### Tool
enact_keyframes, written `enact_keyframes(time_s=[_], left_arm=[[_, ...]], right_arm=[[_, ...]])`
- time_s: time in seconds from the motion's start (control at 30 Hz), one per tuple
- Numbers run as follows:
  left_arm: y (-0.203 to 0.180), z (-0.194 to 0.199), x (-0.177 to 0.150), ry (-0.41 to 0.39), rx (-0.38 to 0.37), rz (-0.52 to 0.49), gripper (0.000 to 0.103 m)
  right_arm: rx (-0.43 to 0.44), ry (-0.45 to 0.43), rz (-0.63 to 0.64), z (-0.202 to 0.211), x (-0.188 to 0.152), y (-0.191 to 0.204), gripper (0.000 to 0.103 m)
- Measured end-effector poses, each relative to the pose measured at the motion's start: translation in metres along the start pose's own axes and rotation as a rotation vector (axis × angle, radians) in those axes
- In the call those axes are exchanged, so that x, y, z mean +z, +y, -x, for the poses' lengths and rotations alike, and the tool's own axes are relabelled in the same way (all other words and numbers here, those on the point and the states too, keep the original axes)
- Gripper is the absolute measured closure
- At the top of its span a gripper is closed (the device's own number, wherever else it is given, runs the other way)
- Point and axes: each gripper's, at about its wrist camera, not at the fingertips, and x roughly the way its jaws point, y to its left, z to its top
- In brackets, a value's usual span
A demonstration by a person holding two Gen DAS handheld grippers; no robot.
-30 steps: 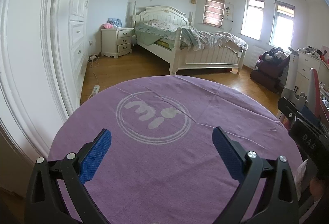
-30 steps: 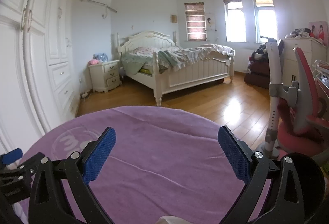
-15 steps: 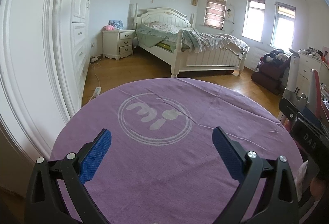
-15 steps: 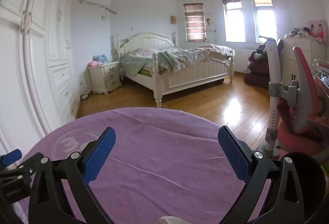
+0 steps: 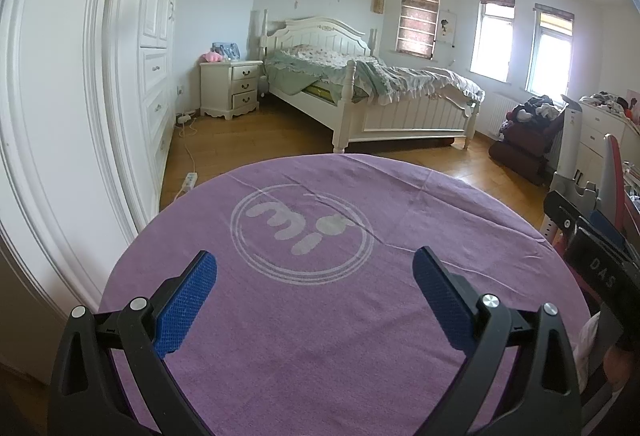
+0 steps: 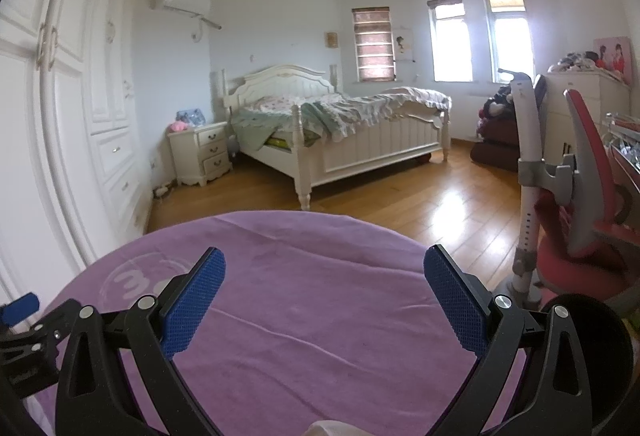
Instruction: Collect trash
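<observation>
Left wrist view: my left gripper point(image 5: 314, 278) hangs with jaws spread wide, nothing between them, over the purple cloth point(image 5: 320, 356) on the round table. The right gripper point(image 6: 324, 278) is likewise spread and empty. I see no trash on the cloth in either view, so I can't judge its weight, stiffness or where to grip it. The circular logo point(image 5: 302, 232) seems to read "mi". The other gripper's body at the right edge carries the letters "DAS" point(image 5: 600, 274). Beyond lie wooden floor point(image 6: 440, 208), then the bed point(image 6: 340, 128).
</observation>
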Motion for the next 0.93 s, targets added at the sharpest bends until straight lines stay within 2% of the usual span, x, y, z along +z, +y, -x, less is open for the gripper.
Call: enact_keyframes(time_s=[0.93], left_arm=[[0.0047,-0.0036,0.0033,-0.009,-0.004,-0.02,0.005]], right_arm=[[-0.007,0.004,-0.013,-0.0014,-0.0002,-0.0042,0.005]])
